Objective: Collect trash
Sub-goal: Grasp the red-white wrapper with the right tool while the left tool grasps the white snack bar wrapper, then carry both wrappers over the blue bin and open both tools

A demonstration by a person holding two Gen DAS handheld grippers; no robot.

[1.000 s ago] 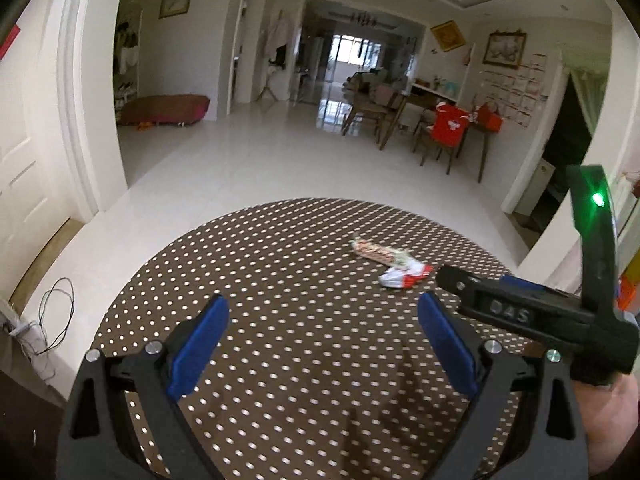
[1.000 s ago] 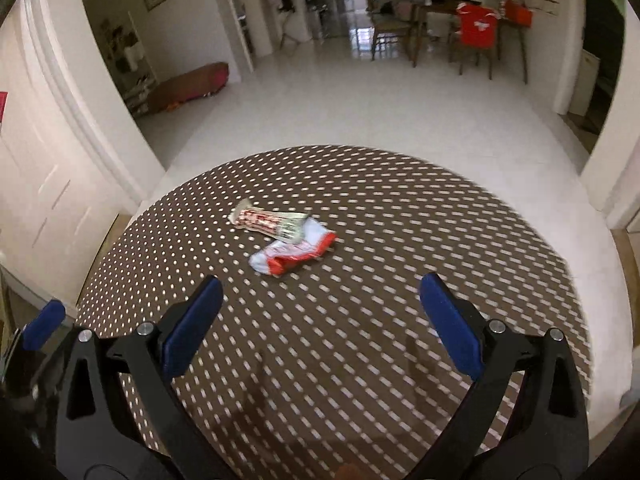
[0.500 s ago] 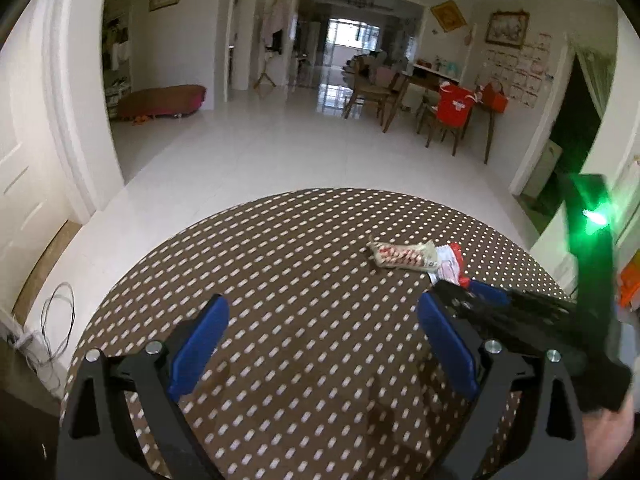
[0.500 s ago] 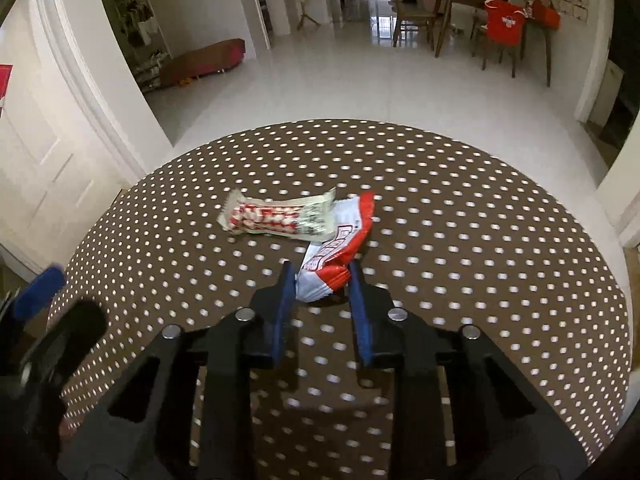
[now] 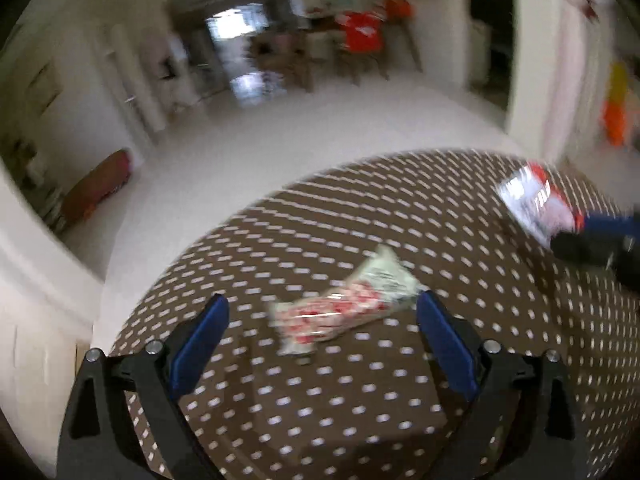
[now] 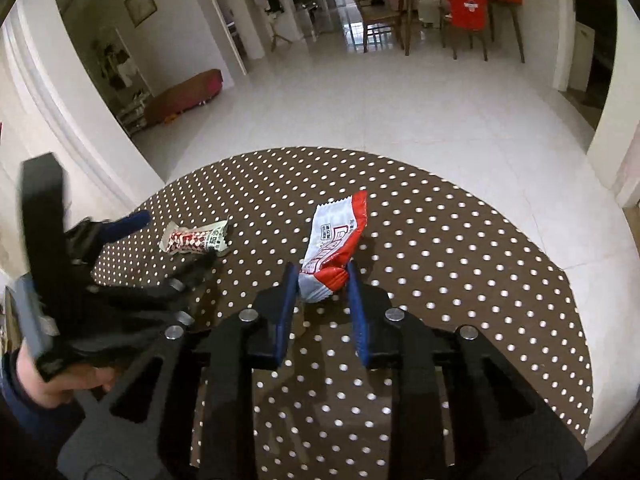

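Observation:
Two wrappers are on the round brown dotted table (image 6: 460,280). My right gripper (image 6: 323,280) is shut on the lower end of a red-and-white wrapper (image 6: 336,236), which stands up from between the blue pads; the left wrist view shows this wrapper (image 5: 536,200) at far right. A pale wrapper with a red pattern (image 5: 344,308) (image 6: 196,238) lies flat on the table. My left gripper (image 5: 320,316) straddles it with the jaws closing; the pads are still apart from it. The left wrist view is blurred.
White tiled floor surrounds the table (image 5: 400,400). A dining table with chairs (image 6: 464,12), one draped in red, stands far back. A low brown bench (image 6: 184,94) sits by the left wall. A person's hand (image 6: 44,380) holds the left gripper's handle.
The right gripper shut on the red-and-white wrapper and lifted its end. The left gripper rolled and swung over to the pale wrapper, which now lies between its pads.

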